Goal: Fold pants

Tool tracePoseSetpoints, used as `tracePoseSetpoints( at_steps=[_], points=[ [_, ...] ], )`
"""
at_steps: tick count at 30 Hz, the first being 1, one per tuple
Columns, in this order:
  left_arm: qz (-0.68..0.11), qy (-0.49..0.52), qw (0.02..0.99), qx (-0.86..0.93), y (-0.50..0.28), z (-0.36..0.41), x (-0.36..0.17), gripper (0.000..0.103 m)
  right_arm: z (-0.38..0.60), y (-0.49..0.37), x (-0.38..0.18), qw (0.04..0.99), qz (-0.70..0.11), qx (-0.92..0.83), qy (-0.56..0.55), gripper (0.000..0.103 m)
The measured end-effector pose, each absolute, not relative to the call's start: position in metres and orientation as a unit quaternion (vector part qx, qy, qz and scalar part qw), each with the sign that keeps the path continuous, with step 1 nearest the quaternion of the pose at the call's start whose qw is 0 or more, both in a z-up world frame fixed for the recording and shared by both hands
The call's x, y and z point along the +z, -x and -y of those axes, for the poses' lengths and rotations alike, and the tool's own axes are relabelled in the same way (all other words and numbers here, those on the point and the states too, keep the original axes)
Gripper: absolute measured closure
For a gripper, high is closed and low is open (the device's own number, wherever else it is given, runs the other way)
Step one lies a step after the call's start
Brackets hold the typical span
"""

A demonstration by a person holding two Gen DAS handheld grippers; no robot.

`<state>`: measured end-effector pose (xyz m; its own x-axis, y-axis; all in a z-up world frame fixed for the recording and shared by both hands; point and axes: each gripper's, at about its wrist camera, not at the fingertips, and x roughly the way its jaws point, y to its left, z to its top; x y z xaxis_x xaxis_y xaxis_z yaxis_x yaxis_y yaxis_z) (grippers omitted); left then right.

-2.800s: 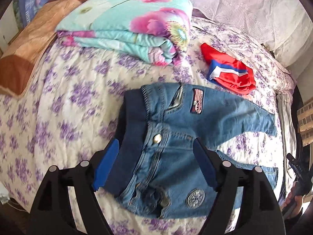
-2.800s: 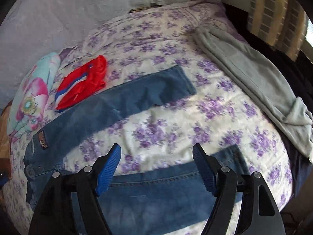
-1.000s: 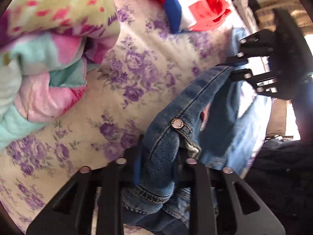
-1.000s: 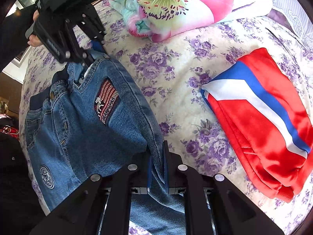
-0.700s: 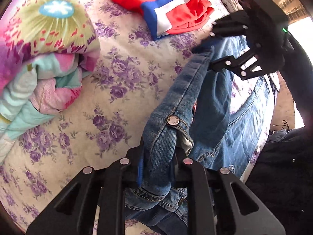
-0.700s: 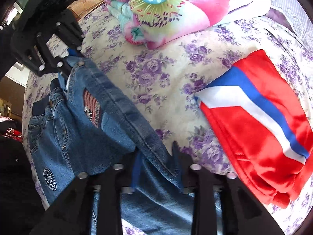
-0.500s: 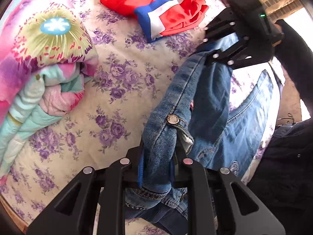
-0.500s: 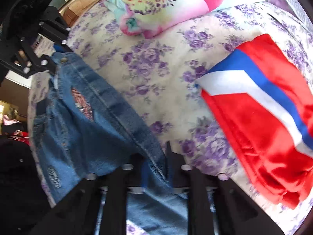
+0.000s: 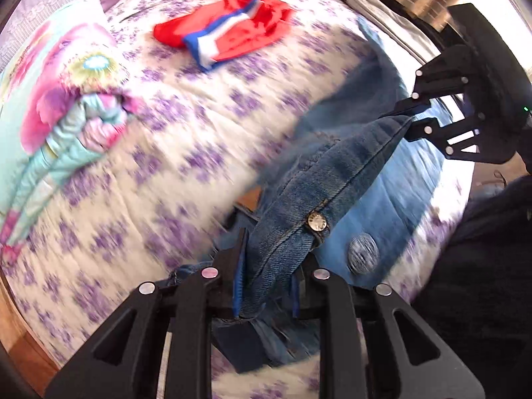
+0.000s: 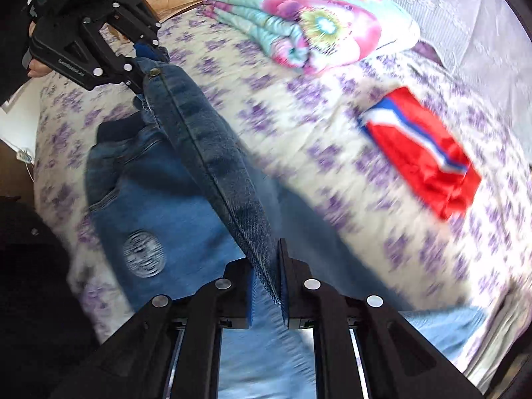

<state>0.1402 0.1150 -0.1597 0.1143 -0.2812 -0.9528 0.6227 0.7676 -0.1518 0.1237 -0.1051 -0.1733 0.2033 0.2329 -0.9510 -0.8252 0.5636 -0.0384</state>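
Both tongs pinch the jeans waistband — left tongs near the button, right tongs at the far end — stretched taut between them, the legs trailing onto the bed below.

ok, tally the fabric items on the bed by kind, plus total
Jeans: 1, pinched at the waistband by the left gripper and the right gripper
Red garment with blue and white stripe: 1, folded
Floral quilt: 1, folded
Grey garment: 1, at the far edge of the bed, kind unclear
Total: 4
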Motion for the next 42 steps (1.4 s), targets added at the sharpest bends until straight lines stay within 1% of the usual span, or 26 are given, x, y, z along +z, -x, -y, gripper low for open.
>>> tracePoseSetpoints(
  at_steps=[3,6,9,11,15,18,19,20,21,24,26,27,28,31,32,33,34,36,37,38,39,40,42],
  points=[
    [-0.606,-0.169,0.713,-0.308,-0.104,-0.109,-0.176,0.082,0.102,-0.087,-0.187,0.711,-0.535,0.368,0.27,0.091],
    [-0.614,-0.204,0.697,-0.309,-0.075,-0.102,-0.197,0.081,0.097,-0.059,-0.206,0.708,-0.543,0.357,0.277,0.091],
    [-0.637,-0.211,0.678,-0.299,-0.068,-0.099,-0.232,0.081,0.096,-0.047,-0.237,0.709,-0.561,0.337,0.263,0.09],
    [-0.639,-0.206,0.68,-0.294,-0.068,-0.096,-0.249,0.079,0.096,-0.046,-0.258,0.713,-0.571,0.322,0.249,0.09],
    [-0.637,-0.182,0.689,-0.295,-0.066,-0.101,-0.242,0.078,0.101,-0.047,-0.259,0.728,-0.569,0.315,0.216,0.089],
    [-0.624,-0.168,0.697,-0.311,-0.051,-0.107,-0.221,0.072,0.101,-0.045,-0.257,0.729,-0.566,0.316,0.219,0.089],
    [-0.618,-0.153,0.701,-0.321,-0.043,-0.111,-0.21,0.064,0.101,-0.044,-0.257,0.73,-0.566,0.314,0.221,0.089],
    [-0.61,-0.132,0.707,-0.332,-0.037,-0.117,-0.198,0.052,0.101,-0.044,-0.257,0.731,-0.565,0.312,0.222,0.089],
    [-0.599,-0.108,0.715,-0.344,-0.03,-0.125,-0.186,0.05,0.1,-0.041,-0.257,0.733,-0.563,0.31,0.224,0.089],
    [-0.55,-0.016,0.76,-0.346,-0.02,-0.153,-0.147,0.049,0.098,-0.037,-0.259,0.737,-0.56,0.306,0.224,0.086],
    [-0.542,0.041,0.782,-0.304,-0.027,-0.161,-0.14,0.049,0.095,-0.034,-0.261,0.737,-0.558,0.306,0.227,0.085],
    [-0.545,0.076,0.785,-0.284,-0.033,-0.161,-0.143,0.049,0.095,-0.033,-0.261,0.736,-0.559,0.306,0.227,0.084],
    [-0.552,0.089,0.79,-0.252,-0.041,-0.154,-0.15,0.049,0.095,-0.031,-0.261,0.736,-0.56,0.306,0.228,0.084],
    [-0.608,0.144,0.76,-0.18,-0.06,-0.133,-0.196,0.049,0.093,-0.035,-0.259,0.732,-0.562,0.309,0.23,0.081],
    [-0.631,0.156,0.743,-0.161,-0.063,-0.128,-0.215,0.053,0.093,-0.035,-0.258,0.729,-0.564,0.311,0.231,0.08],
    [-0.651,0.15,0.733,-0.132,-0.06,-0.122,-0.233,0.054,0.093,-0.032,-0.256,0.727,-0.565,0.314,0.232,0.076],
    [-0.651,0.144,0.736,-0.116,-0.058,-0.12,-0.24,0.057,0.094,-0.027,-0.253,0.723,-0.567,0.317,0.234,0.072],
    [-0.638,0.13,0.751,-0.107,-0.052,-0.116,-0.236,0.056,0.095,-0.017,-0.241,0.719,-0.564,0.326,0.242,0.066],
    [-0.64,0.127,0.751,-0.106,-0.05,-0.117,-0.236,0.057,0.096,-0.013,-0.233,0.718,-0.562,0.331,0.244,0.065],
    [-0.639,0.129,0.751,-0.106,-0.05,-0.118,-0.237,0.056,0.097,-0.012,-0.224,0.716,-0.562,0.34,0.236,0.065],
    [-0.639,0.132,0.75,-0.107,-0.052,-0.12,-0.237,0.056,0.098,-0.012,-0.214,0.715,-0.561,0.357,0.215,0.069],
    [-0.639,0.135,0.749,-0.109,-0.052,-0.121,-0.238,0.056,0.098,-0.015,-0.201,0.723,-0.552,0.368,0.193,0.079],
    [-0.638,0.14,0.749,-0.109,-0.05,-0.12,-0.237,0.056,0.094,-0.025,-0.188,0.744,-0.536,0.362,0.167,0.089]
  ],
)
